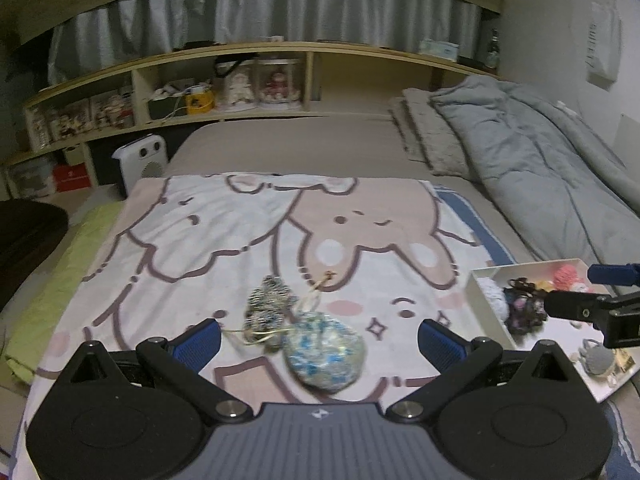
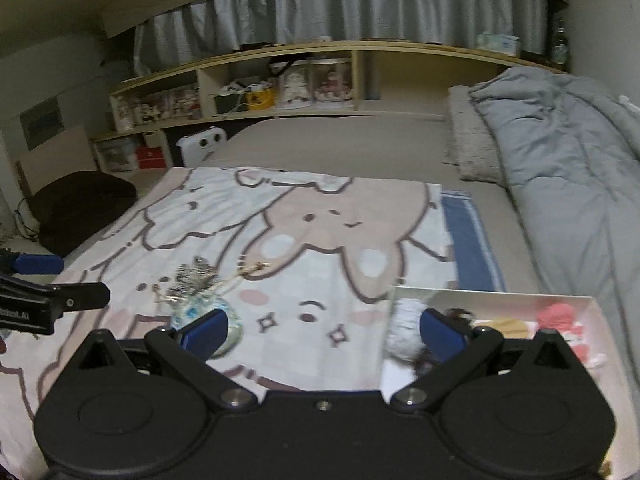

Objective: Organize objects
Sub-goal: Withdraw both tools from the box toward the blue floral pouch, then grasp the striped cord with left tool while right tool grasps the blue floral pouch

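A blue-and-white knitted pouch [image 1: 326,354] lies on the cartoon blanket [image 1: 240,232], between the spread fingers of my left gripper [image 1: 320,338], which is open and holds nothing. Just beyond it lies a dark speckled knitted pouch [image 1: 268,306] with tan cords. A white tray [image 1: 478,280] at the right holds several small knitted items. My right gripper [image 2: 324,332] is open and empty, its right finger over the tray [image 2: 480,291] near a fluffy white item [image 2: 402,328] and a pink one [image 2: 556,314]. Its left finger partly hides the blue-and-white pouch [image 2: 188,312].
A rolled grey duvet [image 1: 540,160] lies along the right side of the bed. Behind the bed runs a wooden shelf [image 1: 240,50] with boxed figures. A white heater [image 1: 140,160] and a dark seat [image 2: 84,204] stand at the left, off the bed.
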### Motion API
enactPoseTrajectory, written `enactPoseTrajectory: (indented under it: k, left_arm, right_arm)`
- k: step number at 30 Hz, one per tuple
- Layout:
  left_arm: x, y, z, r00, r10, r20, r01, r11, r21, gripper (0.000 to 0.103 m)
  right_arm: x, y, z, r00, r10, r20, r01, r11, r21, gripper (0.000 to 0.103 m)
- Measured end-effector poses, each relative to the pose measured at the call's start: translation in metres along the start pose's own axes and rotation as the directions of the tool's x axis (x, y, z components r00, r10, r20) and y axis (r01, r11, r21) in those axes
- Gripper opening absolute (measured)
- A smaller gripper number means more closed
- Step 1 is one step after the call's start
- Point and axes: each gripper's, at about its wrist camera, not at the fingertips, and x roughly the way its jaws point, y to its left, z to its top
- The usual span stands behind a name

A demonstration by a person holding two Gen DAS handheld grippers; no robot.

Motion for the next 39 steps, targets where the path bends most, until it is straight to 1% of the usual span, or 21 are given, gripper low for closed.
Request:
enactPoseTrajectory:
  k: [4,8,12,17,20,22,23,25,28,32,34,36,37,38,39]
  left_arm:
    - [0.003,0.018,-0.003,1.0,0.031,-0.002,-0.031,0.999,-0.004,0.103]
    - [0.008,0.032,-0.003,0.999,0.051,0.003,-0.051,0.998,-0.027,0.103]
    - [0.018,0.041,-0.003,0.998,0.063,0.006,-0.063,0.996,-0.056,0.103]
    - [0.036,0.044,0.002,0.998,0.061,0.03,-0.059,0.997,-0.058,0.103]
    - [0.051,0.047,0.007,0.997,0.08,0.012,-0.079,0.992,-0.102,0.103]
    - [0.06,0.051,0.009,0.997,0.078,0.028,-0.074,0.988,-0.137,0.103]
    - [0.065,0.051,0.01,0.997,0.067,0.035,-0.062,0.988,-0.144,0.103]
    - [0.075,0.052,0.013,0.998,0.055,0.043,-0.048,0.987,-0.15,0.103]
    - [0.09,0.053,0.016,0.997,0.061,0.044,-0.054,0.987,-0.15,0.103]
    - [0.107,0.057,0.016,0.998,0.041,0.04,-0.033,0.986,-0.165,0.103]
    - [0.117,0.061,0.015,0.999,0.013,0.036,-0.006,0.985,-0.172,0.103]
    - [0.127,0.064,0.014,0.999,-0.009,0.031,0.014,0.985,-0.17,0.101]
    - [0.132,0.065,0.014,1.0,-0.015,0.022,0.018,0.986,-0.167,0.099]
    - [0.138,0.066,0.014,1.0,-0.024,0.011,0.025,0.986,-0.163,0.094]
    - [0.145,0.067,0.014,0.999,-0.043,-0.005,0.041,0.986,-0.159,0.09]
  right_arm:
    - [0.011,0.014,0.001,1.0,0.027,-0.003,-0.027,1.0,0.001,0.103]
    - [0.022,0.025,0.001,0.999,0.033,-0.006,-0.033,0.999,-0.015,0.103]
    - [0.031,0.029,0.003,0.999,0.035,0.01,-0.035,0.999,-0.013,0.103]
    - [0.041,0.033,0.001,0.998,0.034,0.049,-0.035,0.999,0.004,0.103]
    - [0.049,0.036,-0.001,0.997,0.021,0.072,-0.022,1.0,0.018,0.103]
    - [0.053,0.041,-0.005,0.993,0.03,0.114,-0.029,1.0,-0.012,0.103]
    - [0.057,0.045,-0.006,0.993,0.026,0.118,-0.022,0.999,-0.037,0.103]
    - [0.066,0.053,-0.007,0.993,0.019,0.113,-0.01,0.997,-0.081,0.103]
    - [0.084,0.063,-0.01,0.996,0.039,0.082,-0.029,0.993,-0.116,0.103]
    - [0.107,0.069,-0.016,0.993,0.105,0.046,-0.099,0.99,-0.104,0.103]
    - [0.119,0.071,-0.02,0.991,0.135,0.022,-0.132,0.987,-0.095,0.103]
    - [0.129,0.074,-0.023,0.989,0.146,-0.002,-0.146,0.985,-0.09,0.103]
    - [0.136,0.076,-0.025,0.988,0.152,-0.01,-0.152,0.984,-0.089,0.103]
    - [0.142,0.077,-0.027,0.987,0.161,-0.017,-0.162,0.983,-0.088,0.103]
    - [0.147,0.077,-0.028,0.985,0.173,-0.023,-0.174,0.981,-0.087,0.103]
